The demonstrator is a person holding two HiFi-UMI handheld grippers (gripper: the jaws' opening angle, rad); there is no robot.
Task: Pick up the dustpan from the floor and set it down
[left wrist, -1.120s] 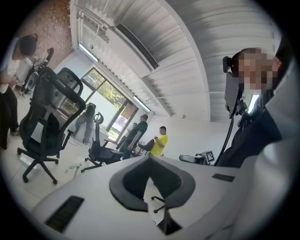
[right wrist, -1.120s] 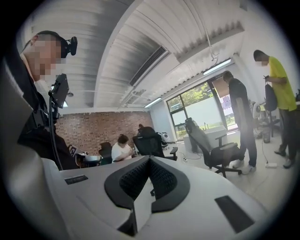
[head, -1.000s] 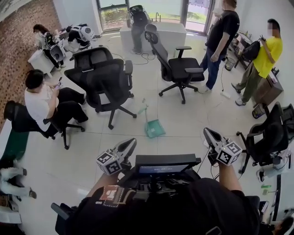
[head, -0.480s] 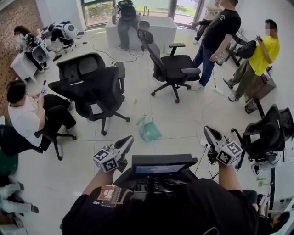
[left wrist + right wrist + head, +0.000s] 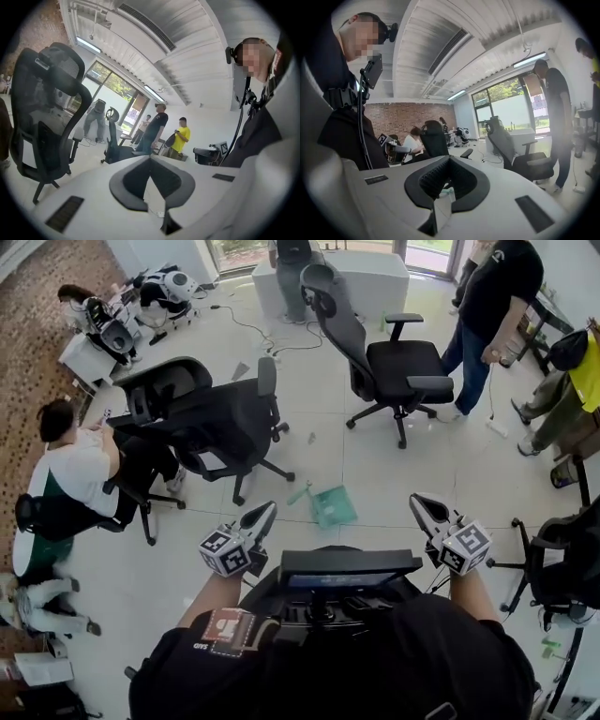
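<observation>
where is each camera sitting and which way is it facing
Head view: on the person's head, looking steeply down at the dustpan on the floor ahead; shows the torso, arms, left gripper and right gripper.
Left gripper view: rides the left gripper, looking along its shut jaws past a black chair; the torso fills the right edge.
Right gripper view: rides the right gripper, looking along its shut jaws toward a brick wall; the torso is at left.
Shared: all three show the standing person in black.
</observation>
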